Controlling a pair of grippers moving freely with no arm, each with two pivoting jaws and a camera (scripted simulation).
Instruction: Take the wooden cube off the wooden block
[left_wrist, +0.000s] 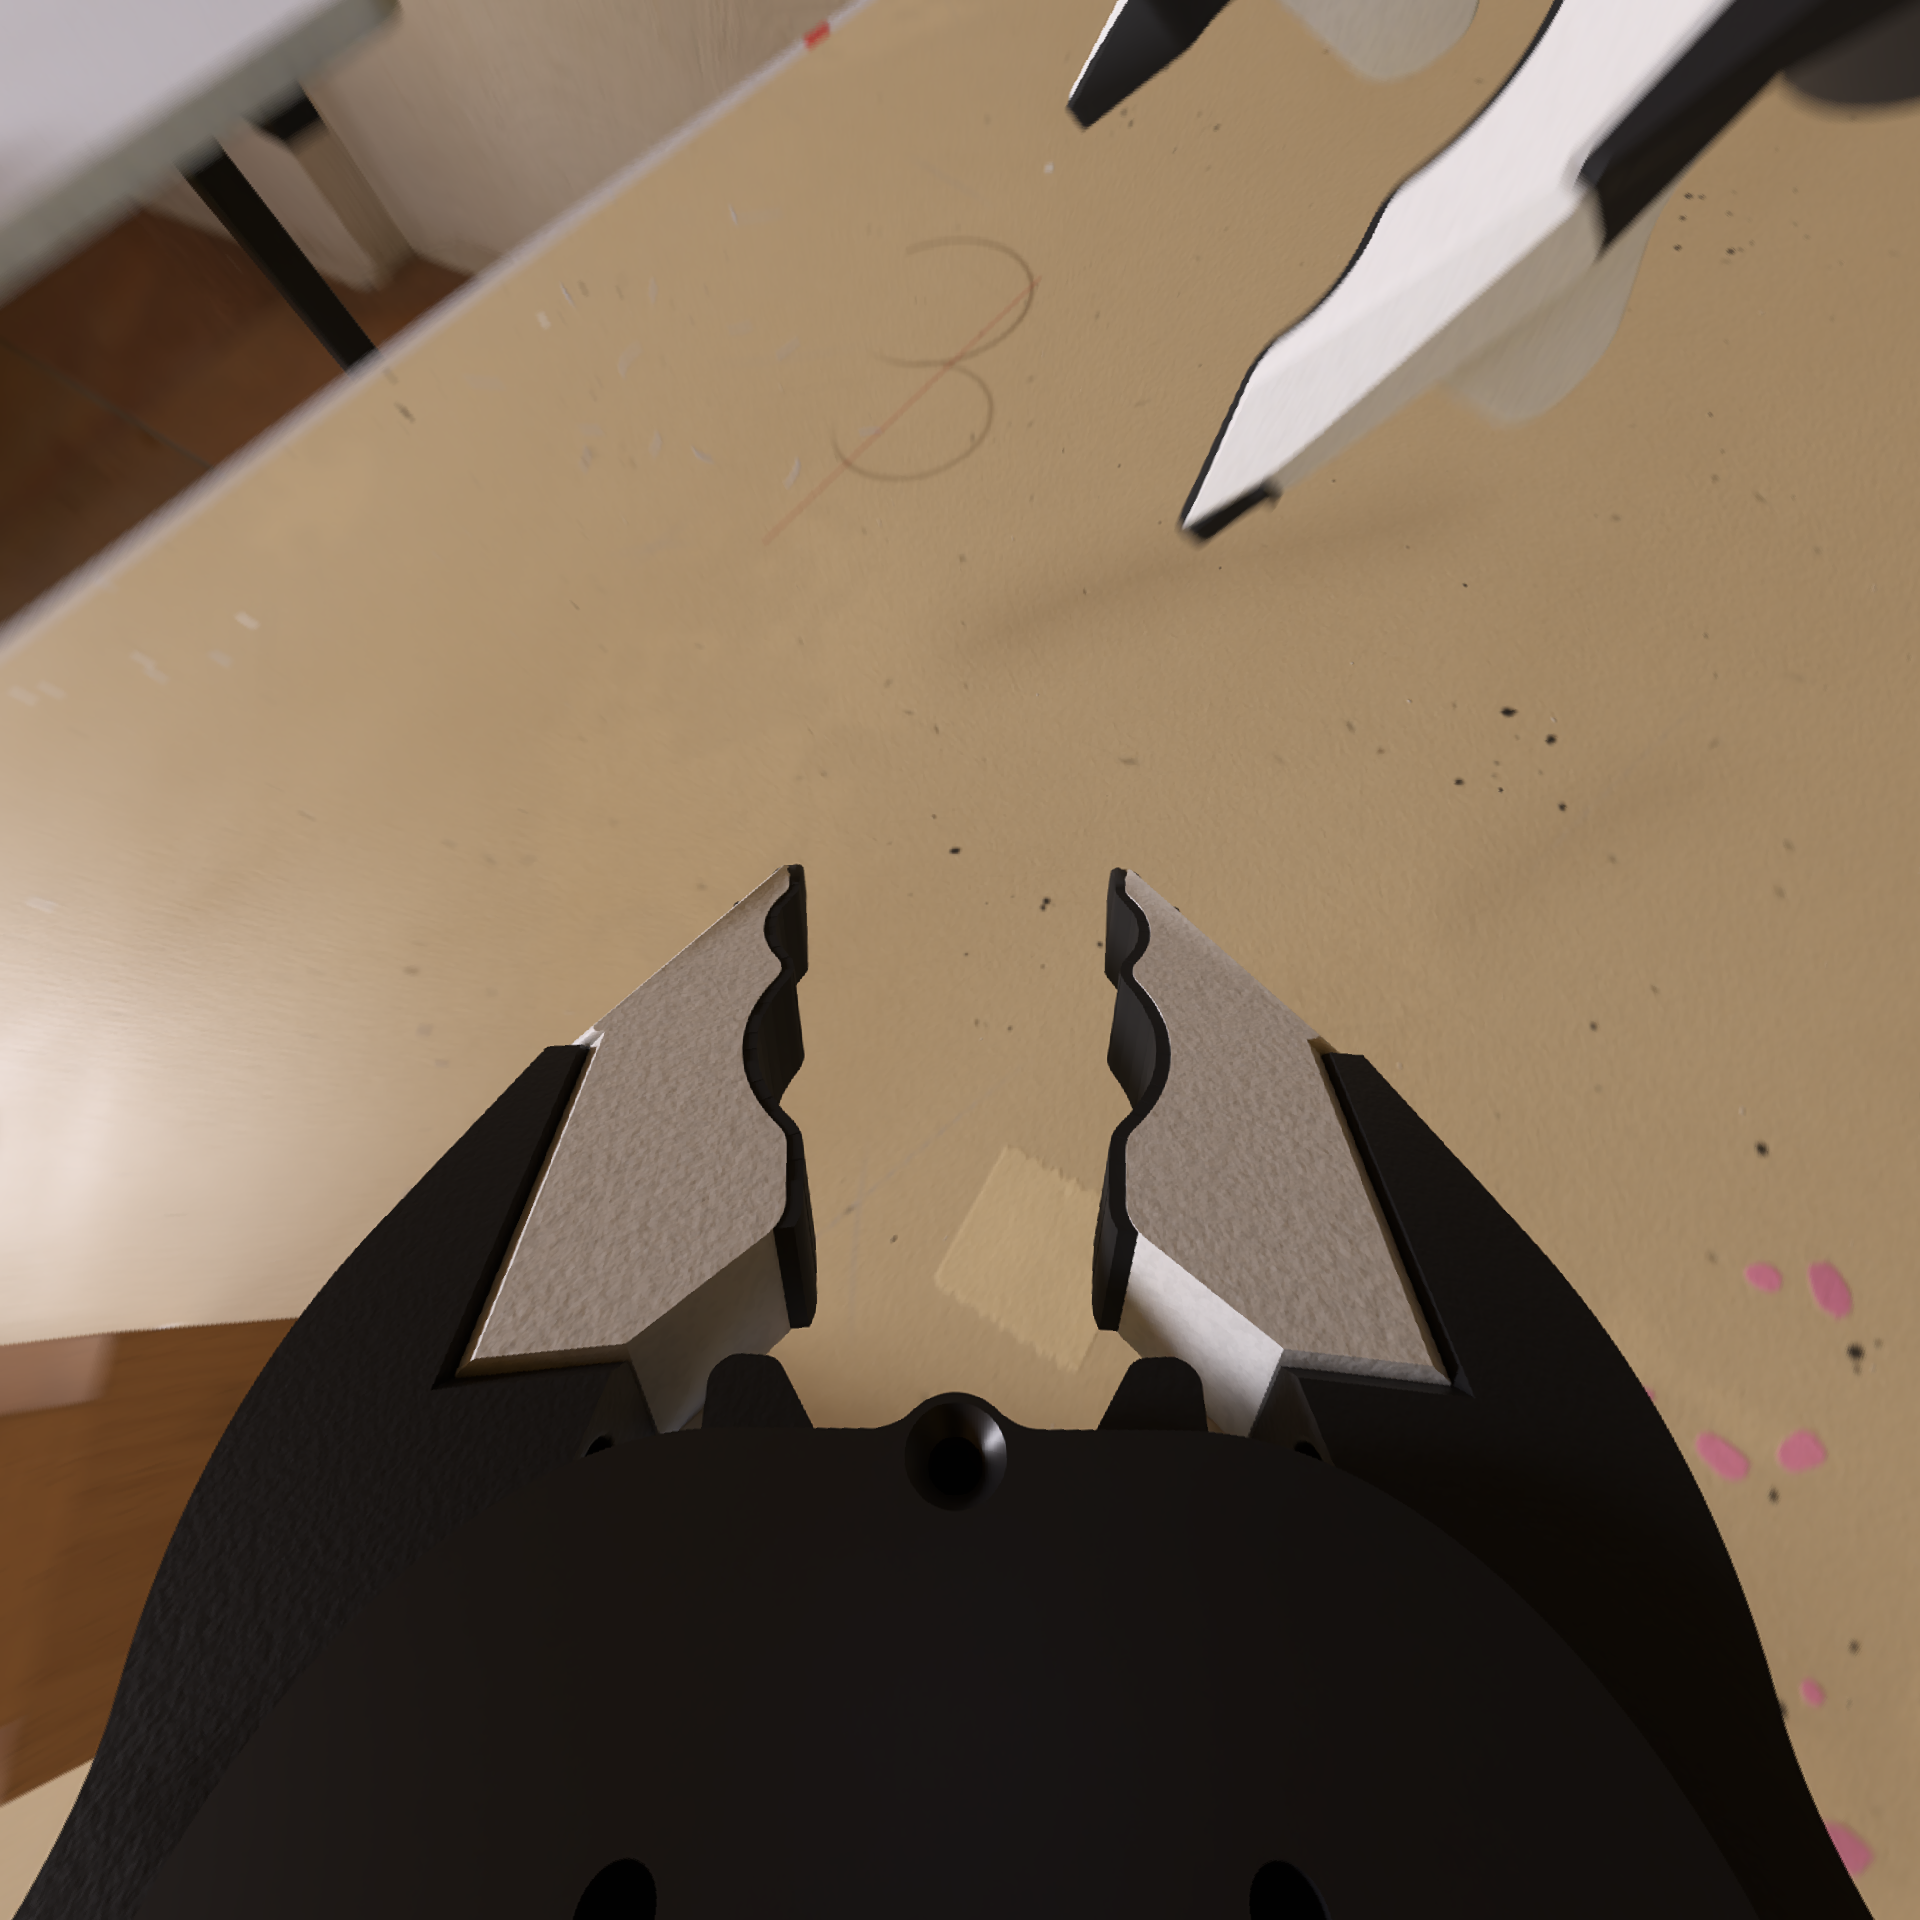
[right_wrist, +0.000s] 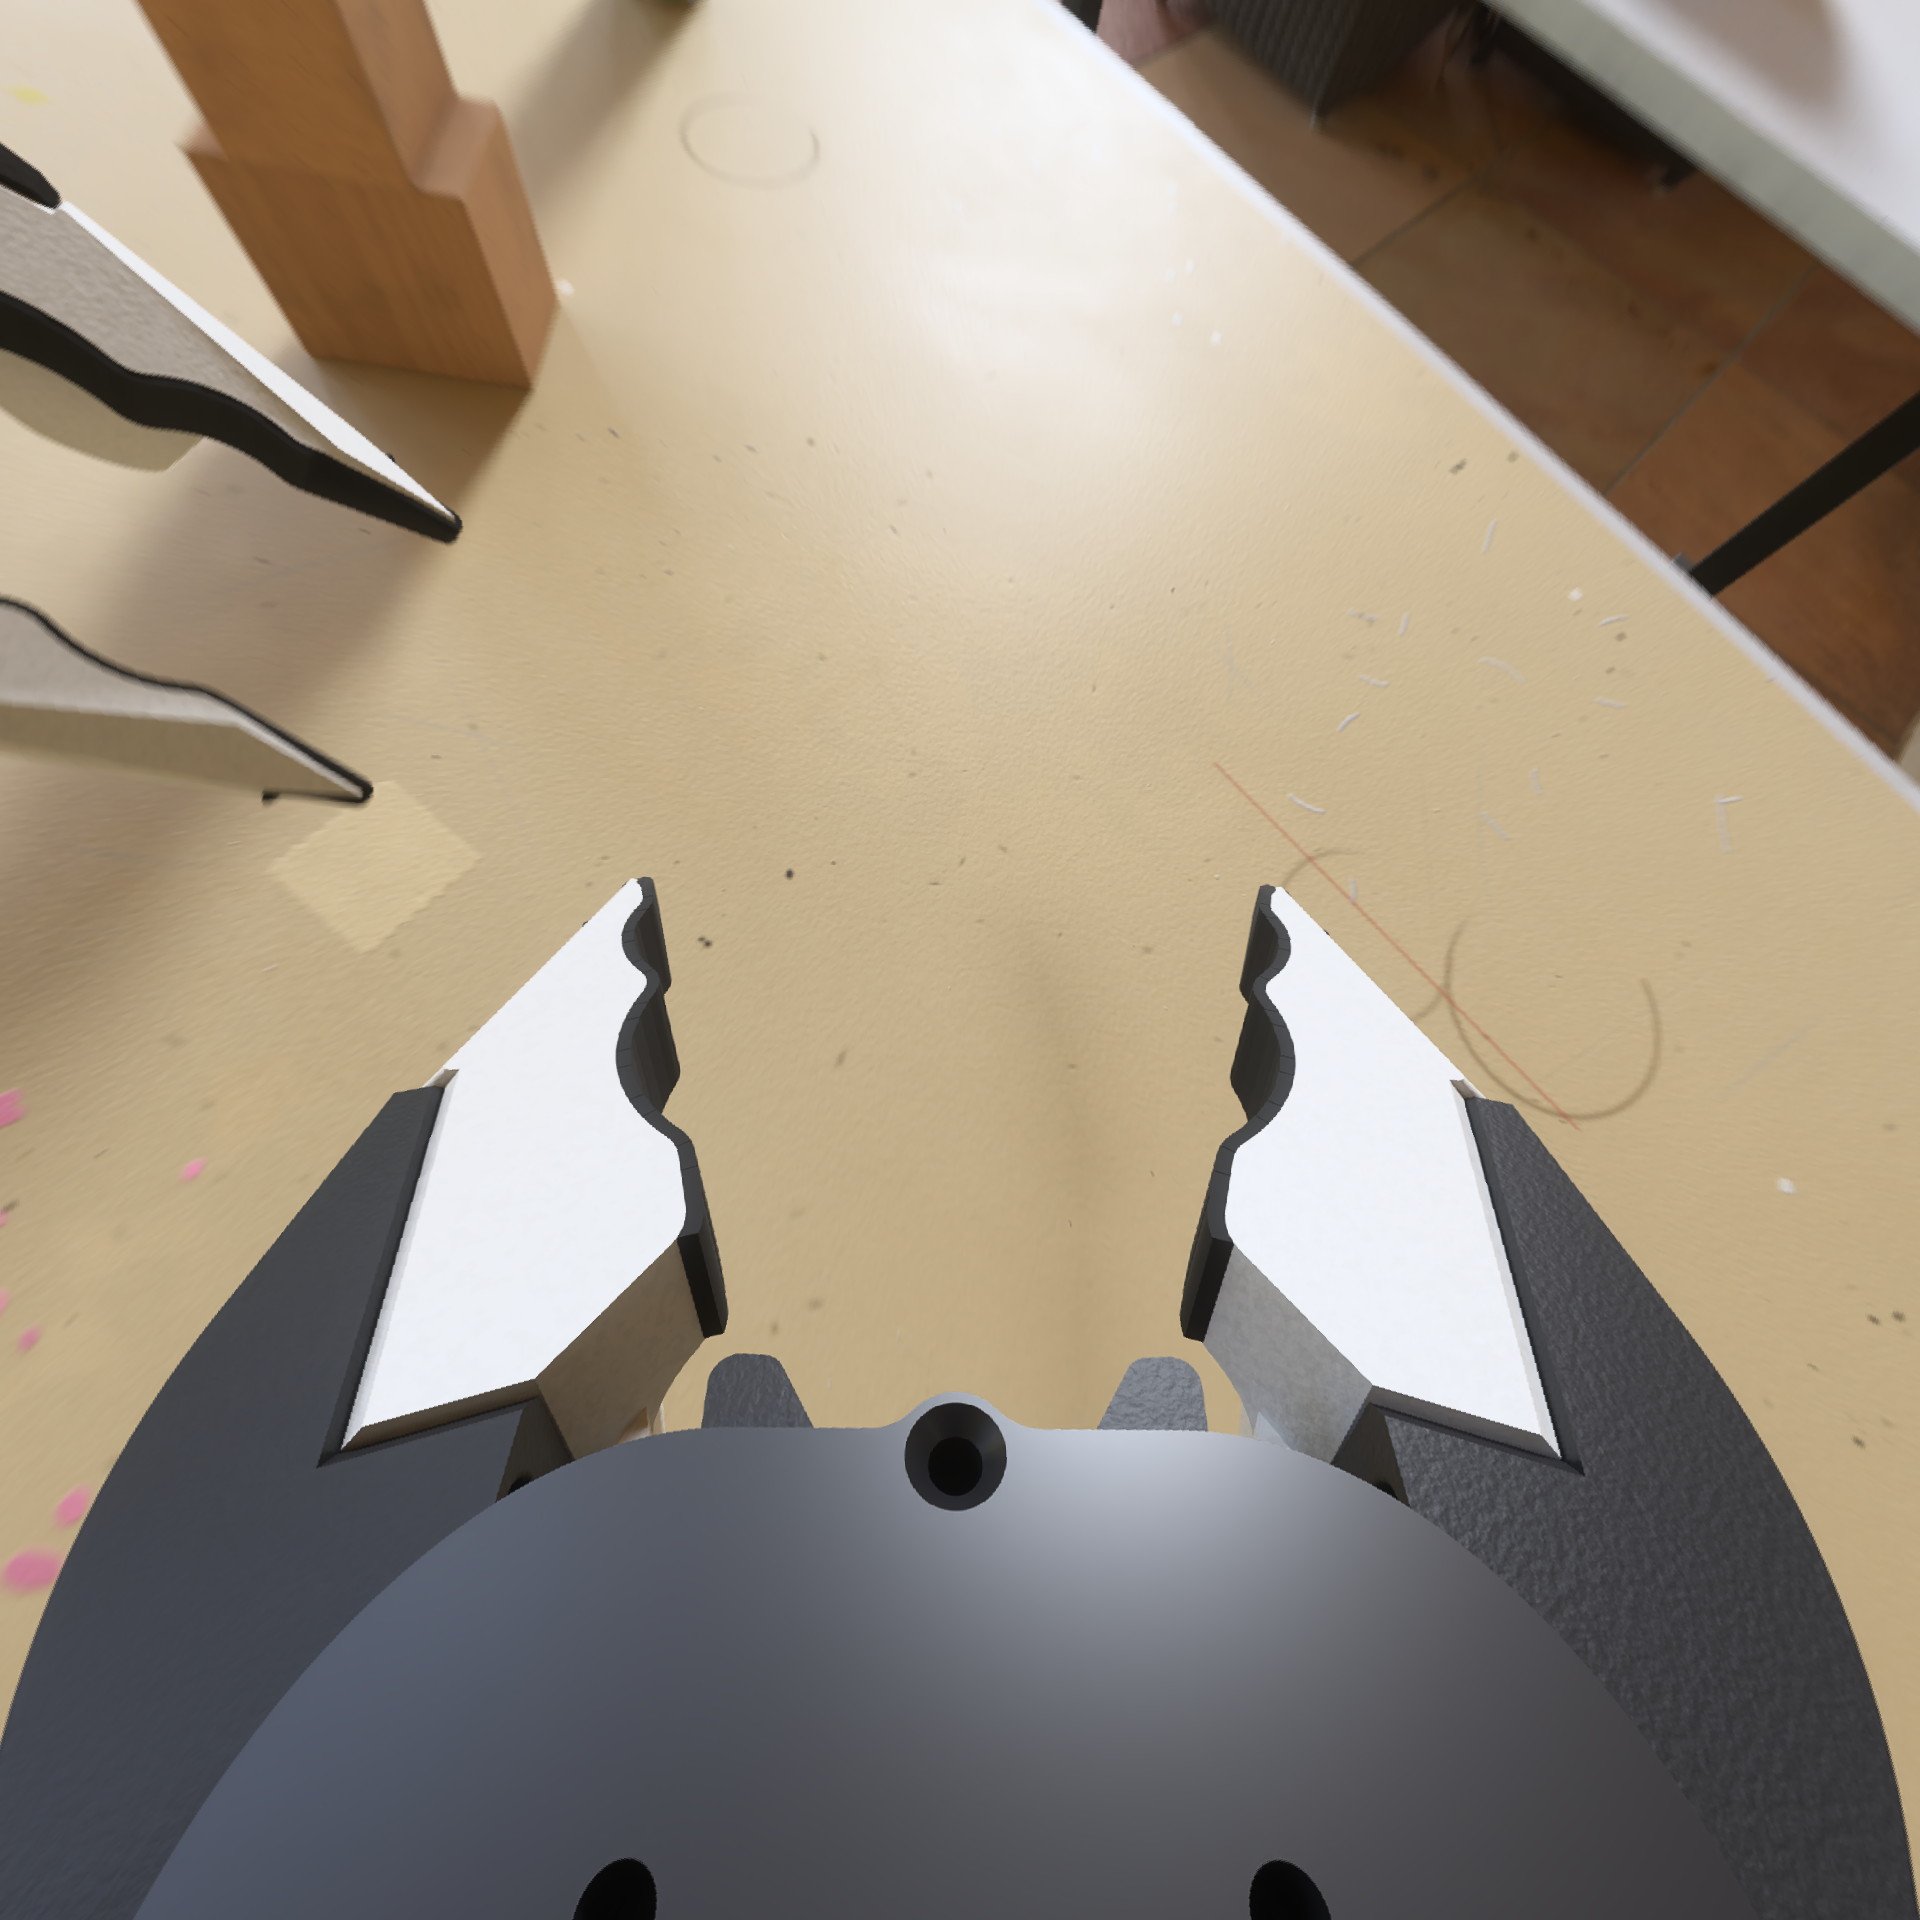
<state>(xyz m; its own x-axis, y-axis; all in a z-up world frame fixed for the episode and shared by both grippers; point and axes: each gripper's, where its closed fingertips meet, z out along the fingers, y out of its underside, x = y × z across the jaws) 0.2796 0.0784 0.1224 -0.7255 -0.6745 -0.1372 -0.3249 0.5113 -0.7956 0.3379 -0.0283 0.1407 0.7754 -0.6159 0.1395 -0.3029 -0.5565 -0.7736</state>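
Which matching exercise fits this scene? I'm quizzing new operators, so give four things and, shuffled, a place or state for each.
Things:
1. cube
2. block
3. right gripper
4. pink spots

Places or states:
a. stands upright on the table
b. jaws open, nothing between them
c. sits on top of the block
d. scattered flat on the table

Pairs: 1-c, 2-a, 3-b, 4-d
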